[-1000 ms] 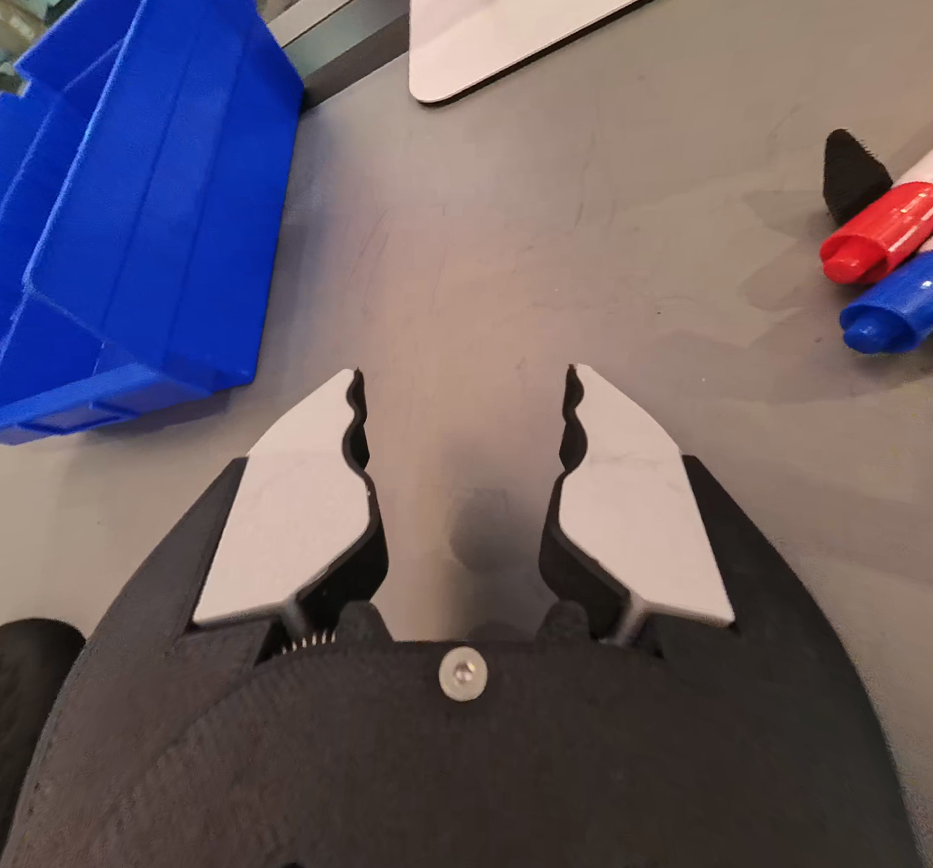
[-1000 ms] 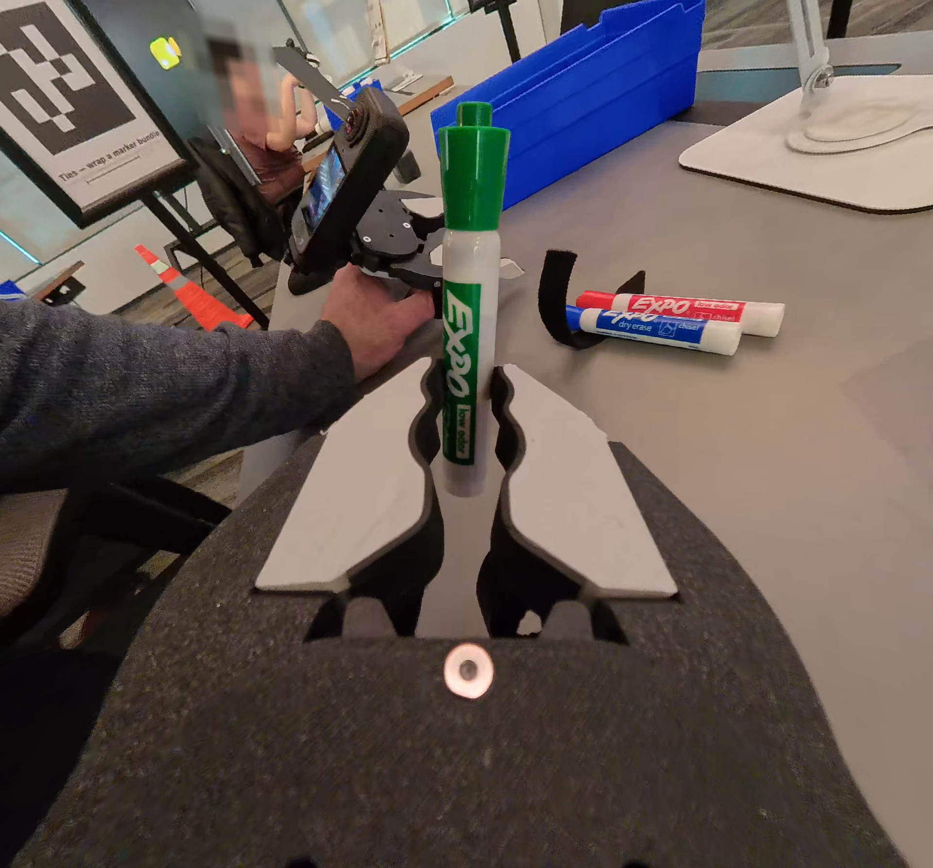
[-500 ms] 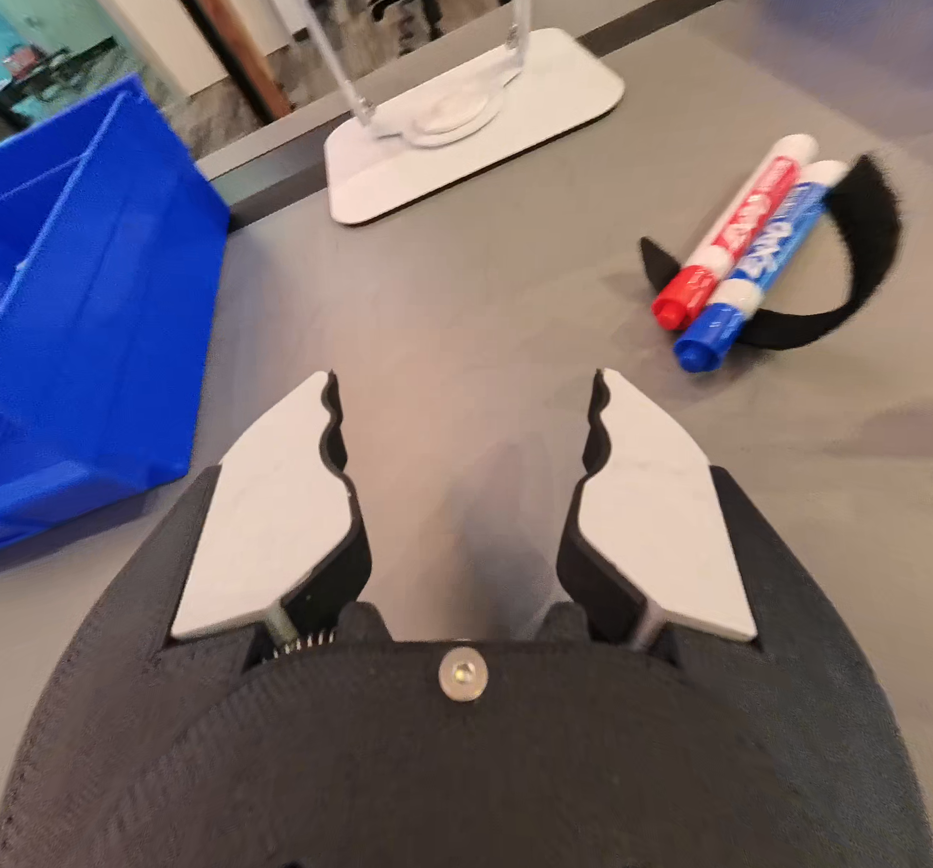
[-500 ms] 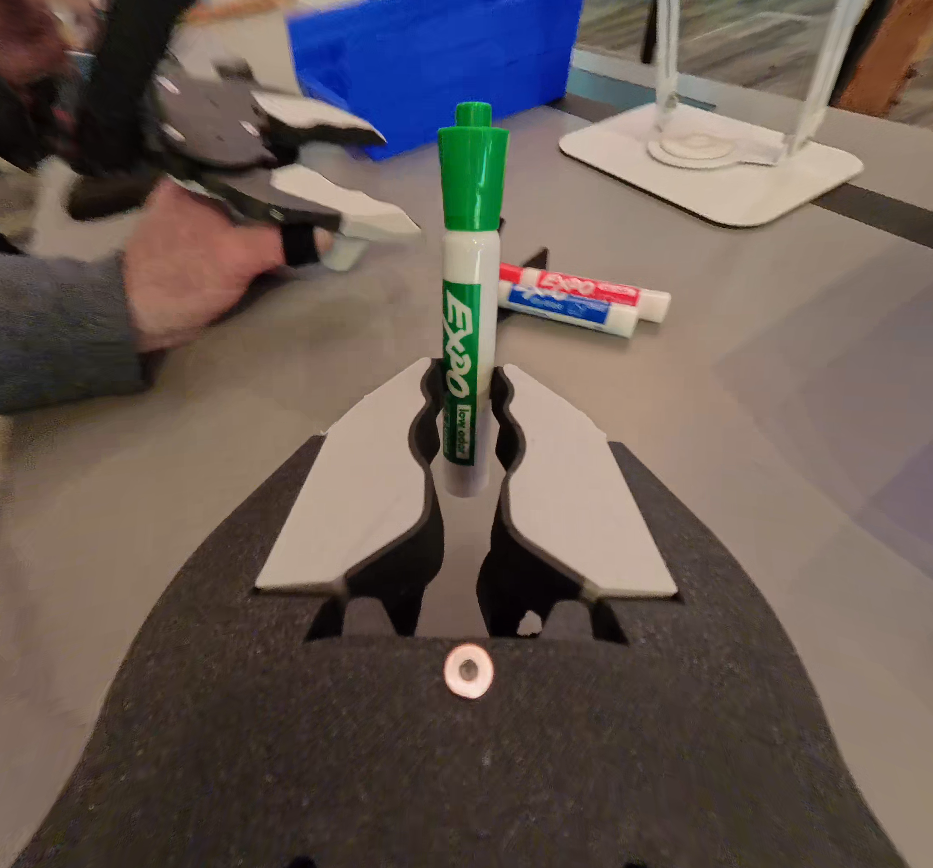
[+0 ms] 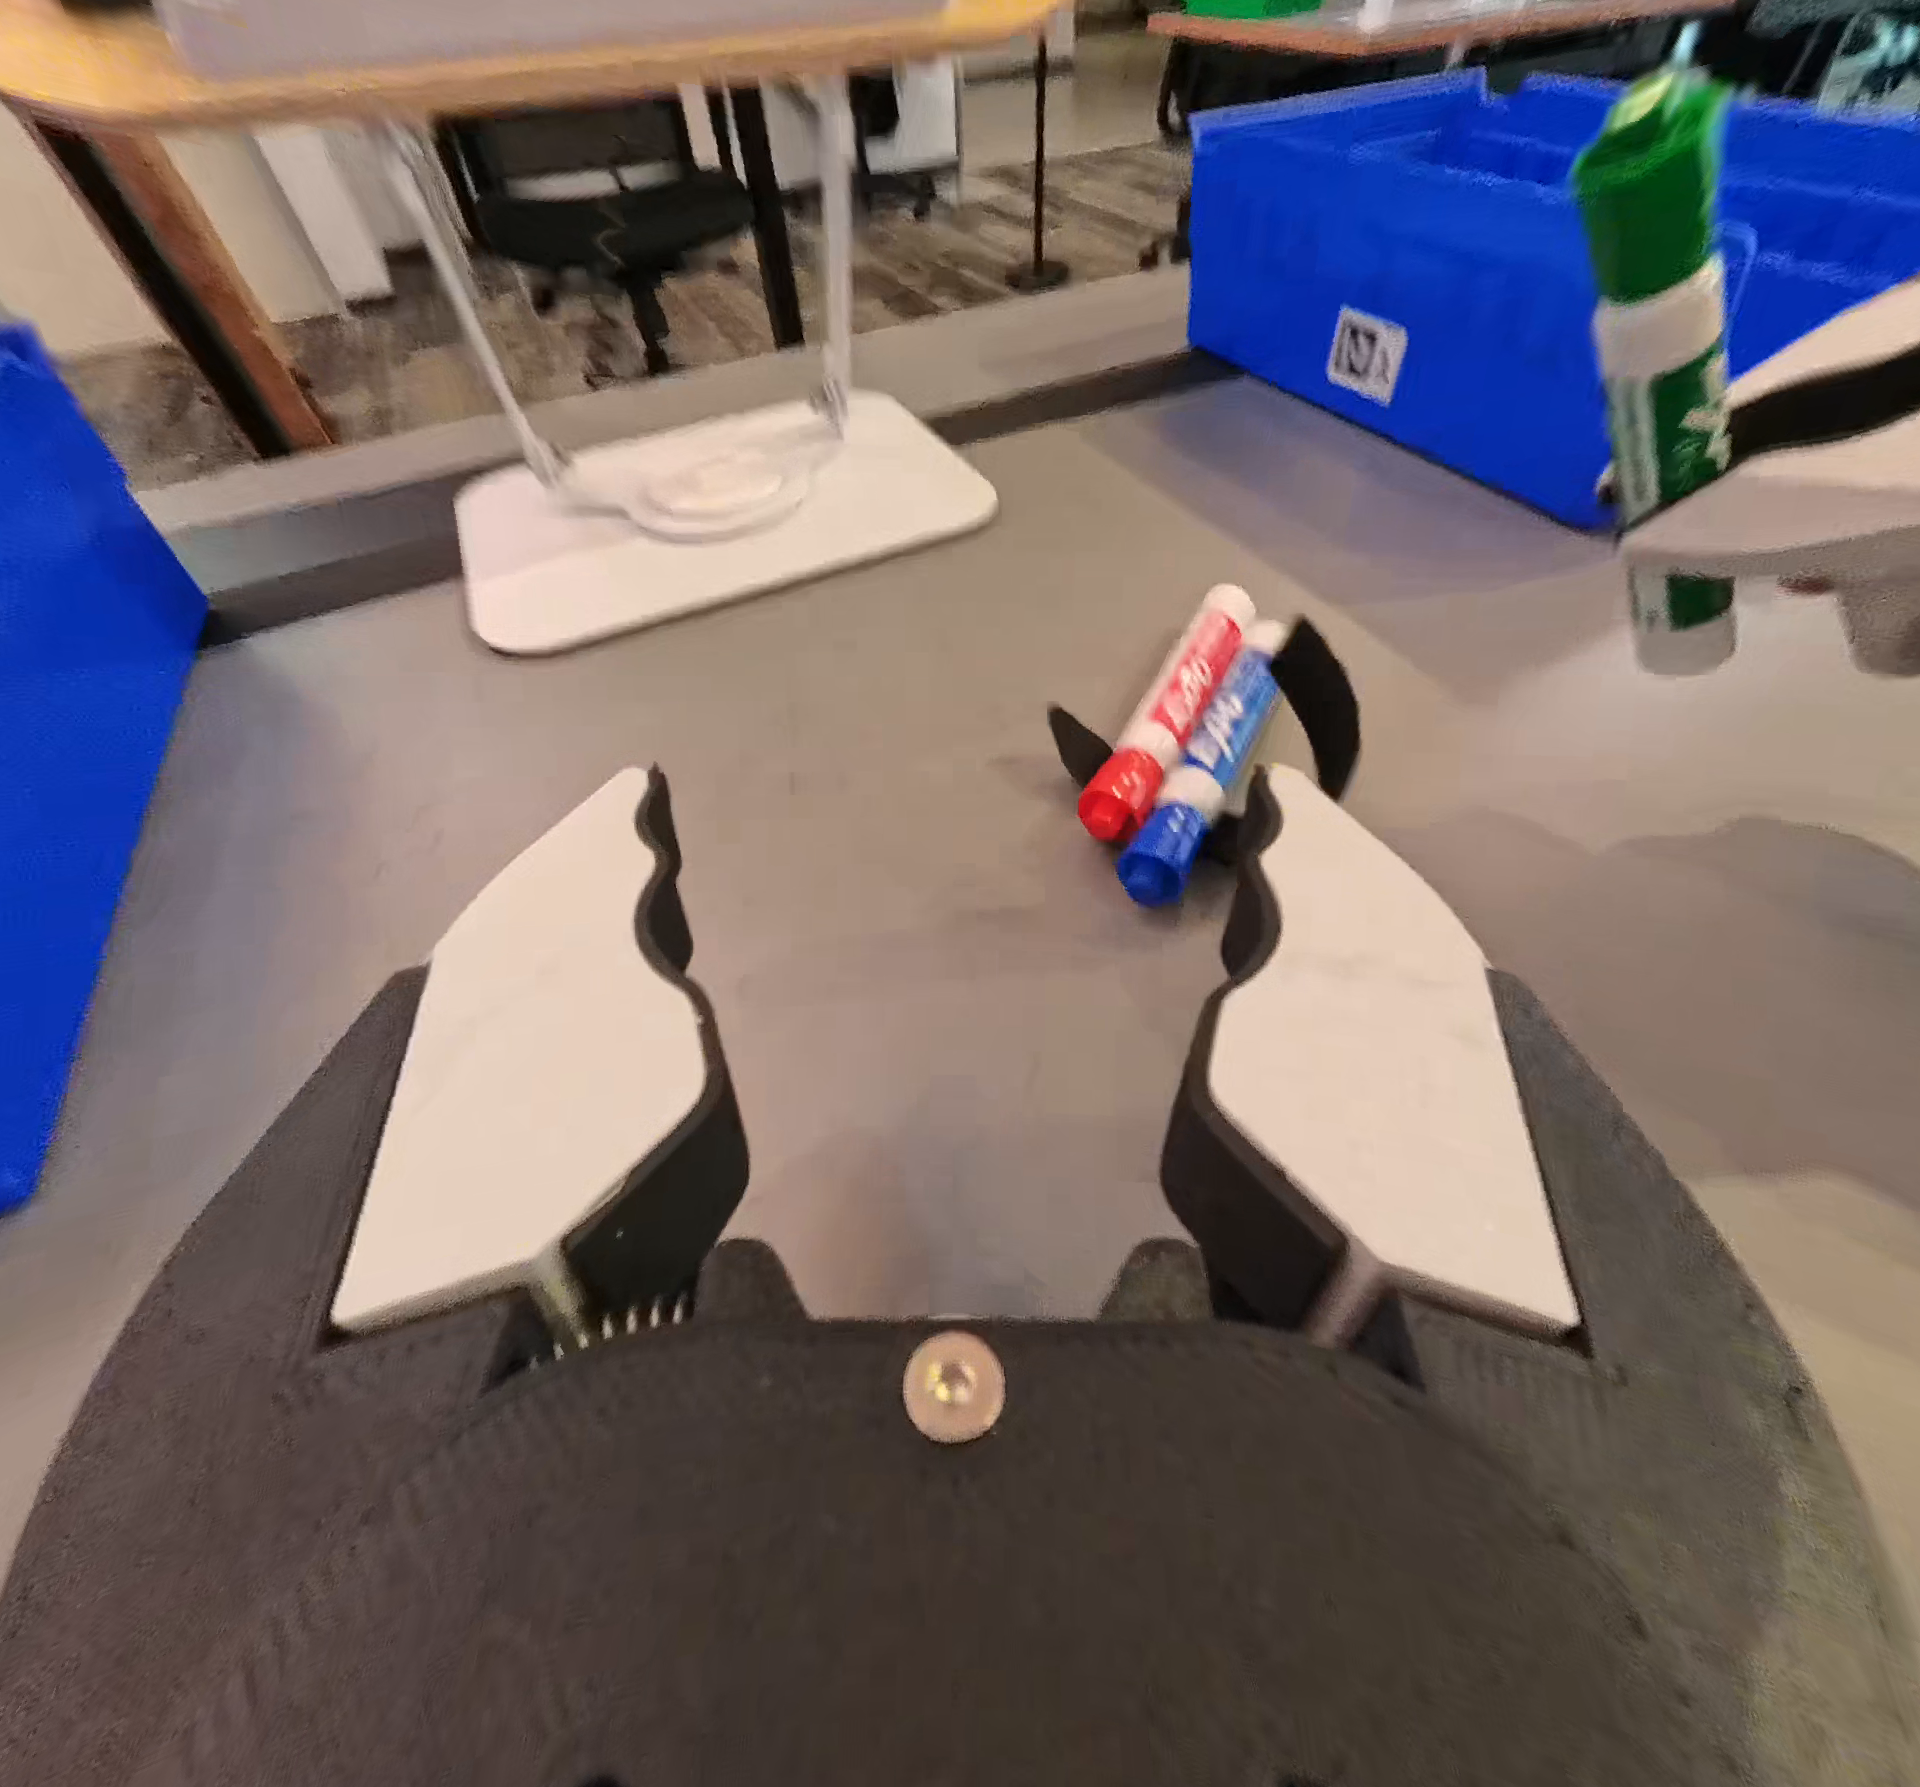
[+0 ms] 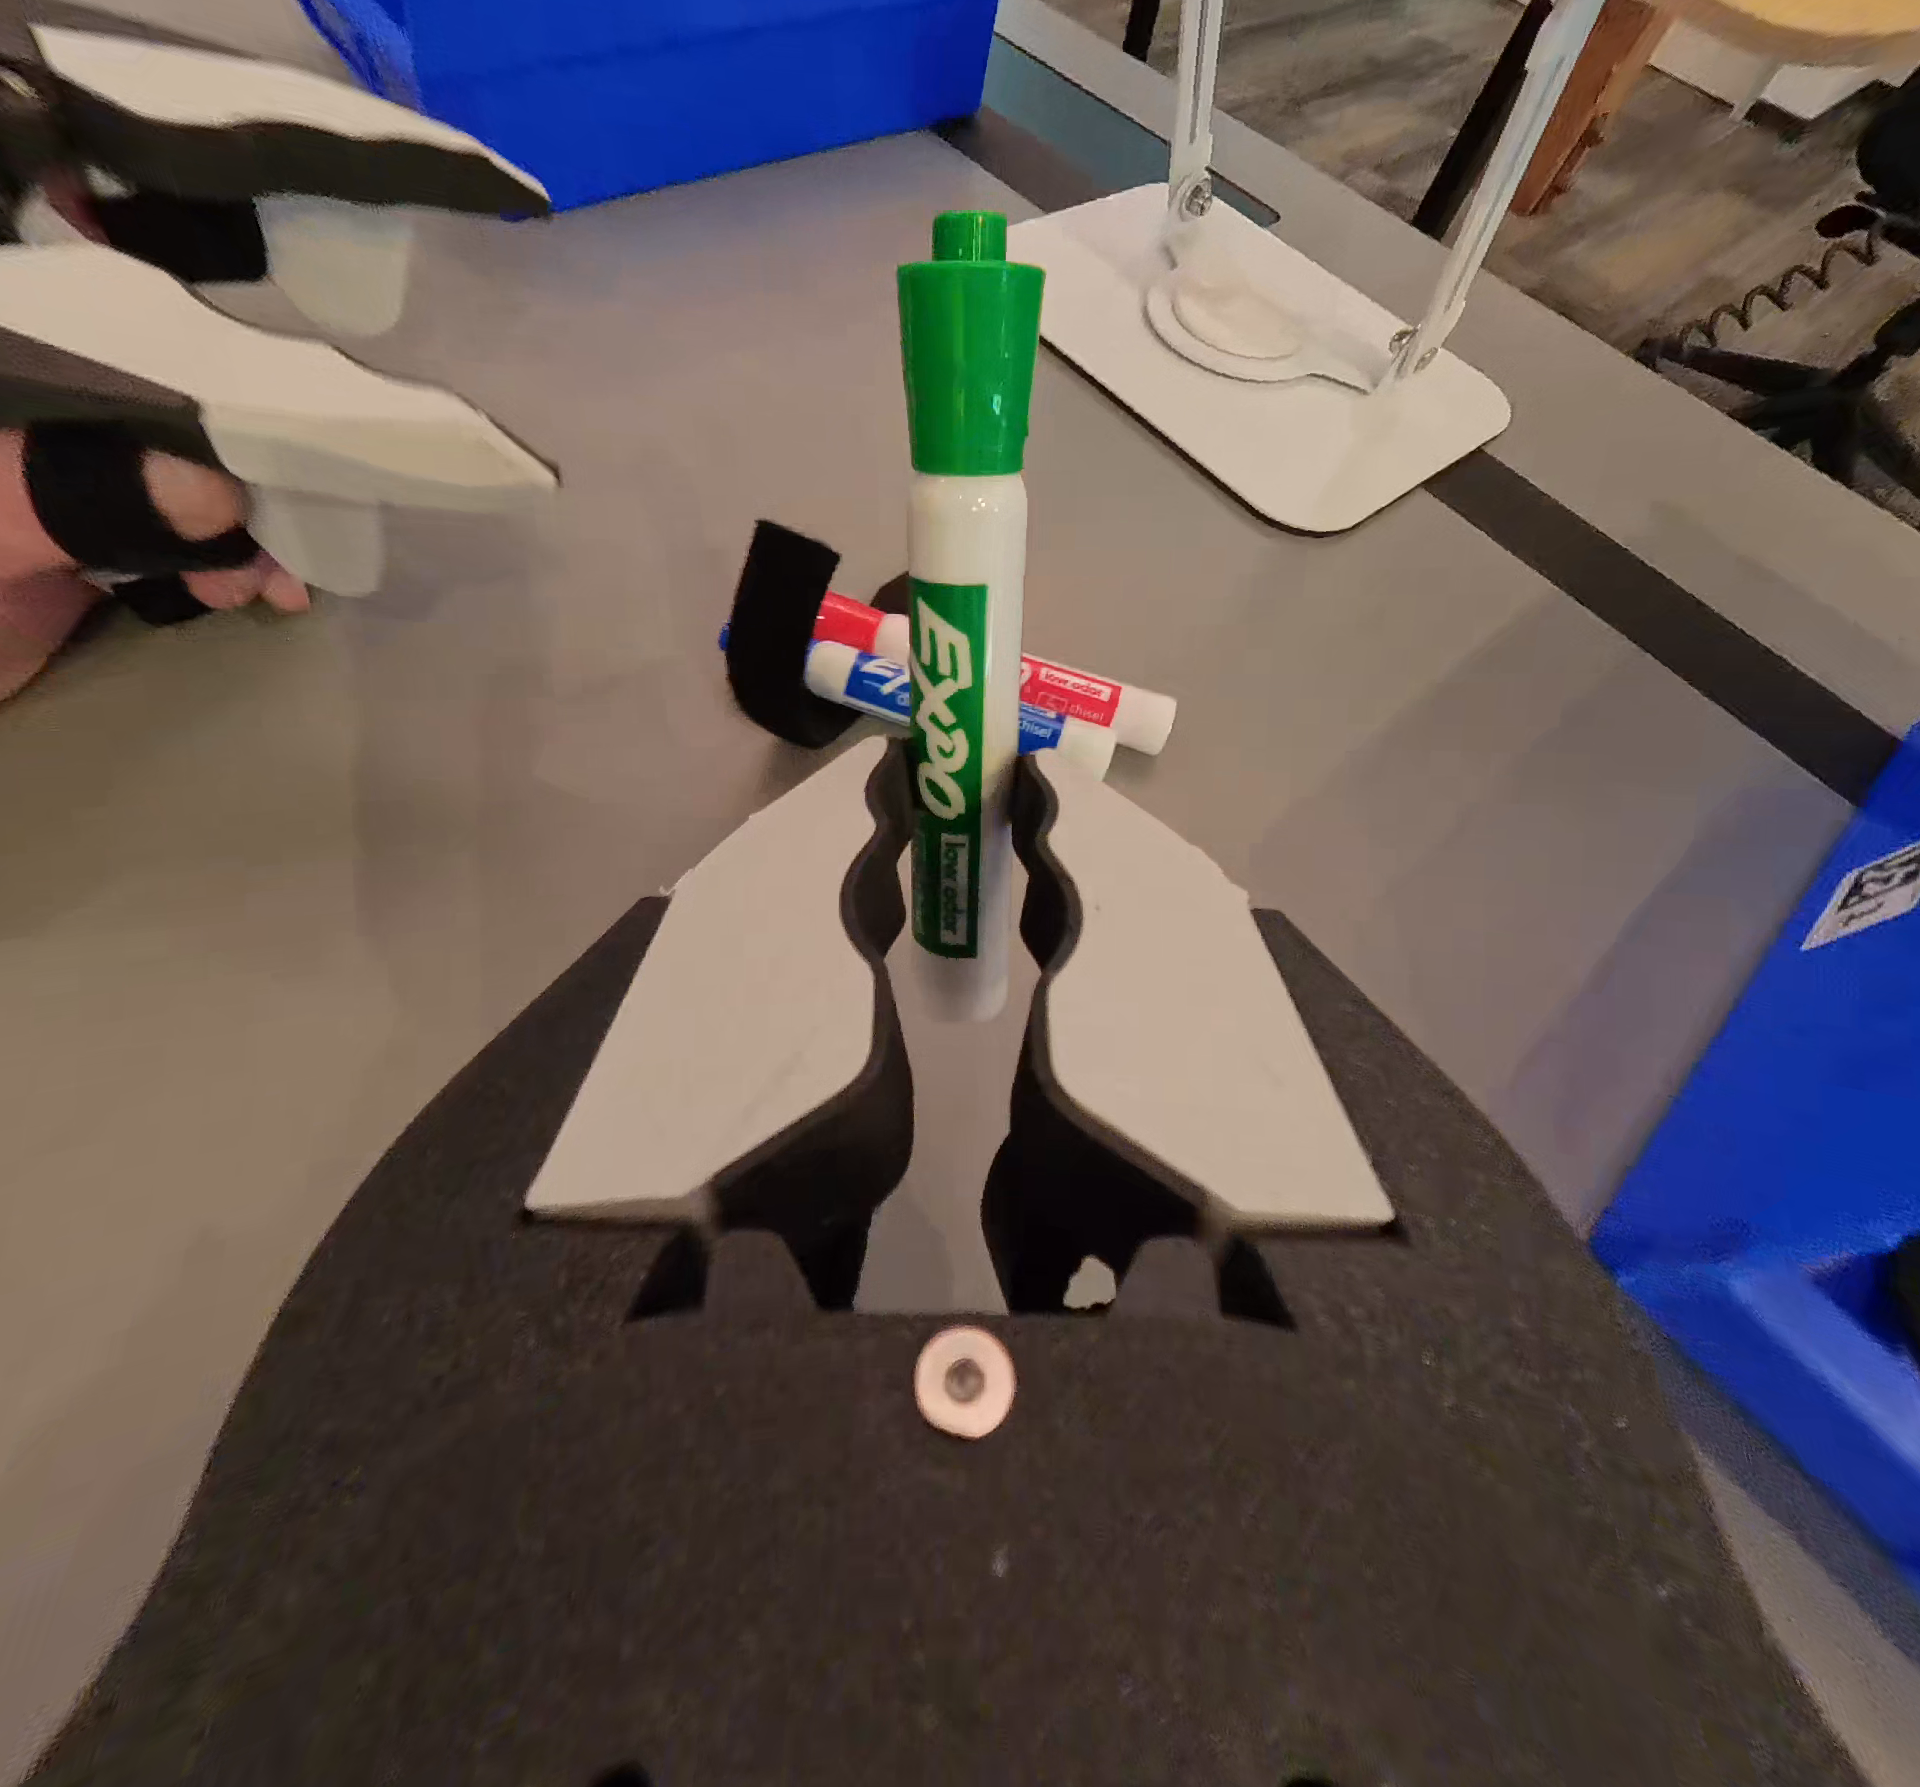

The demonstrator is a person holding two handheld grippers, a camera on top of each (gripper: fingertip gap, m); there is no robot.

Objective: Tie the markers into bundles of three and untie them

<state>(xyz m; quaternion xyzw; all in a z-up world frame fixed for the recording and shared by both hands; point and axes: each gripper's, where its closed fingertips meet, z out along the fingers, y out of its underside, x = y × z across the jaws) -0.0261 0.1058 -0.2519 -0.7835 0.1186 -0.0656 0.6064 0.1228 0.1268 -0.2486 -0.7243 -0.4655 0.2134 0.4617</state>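
The right tongs (image 6: 961,781) are clenched on a green marker (image 6: 966,532), gripping its lower barrel; the marker stands upright, green cap at 12 o'clock, with a green printed label running down its white body; the same marker shows at 2 o'clock in the left wrist view, blurred, held above the bench (image 5: 831,906). The left tongs (image 5: 956,792) are released, jaws spread wide with only bare grey bench between them.

Just beyond the right tongs, behind the green marker, a red marker (image 6: 1091,698) and a blue marker (image 6: 862,677) lie side by side, touching, on the bench; both have white barrels with printed labels in their own colour; a black strap (image 6: 774,631) curls up around their capped ends. In the left wrist view this pair lies at 1 o'clock of the left tongs, caps toward the camera, the blue cap near the right fingertip (image 5: 1262,802).

Farther out, a white stand base (image 6: 1278,387) sits at 1 o'clock in the right view; a blue bin (image 6: 675,23) stands at 11 o'clock; a second blue bin (image 6: 1787,1166), bearing a small white sticker with a printed black pattern, sits at 3 o'clock. A hand (image 6: 62,574) grips the left tongs at 9 o'clock.
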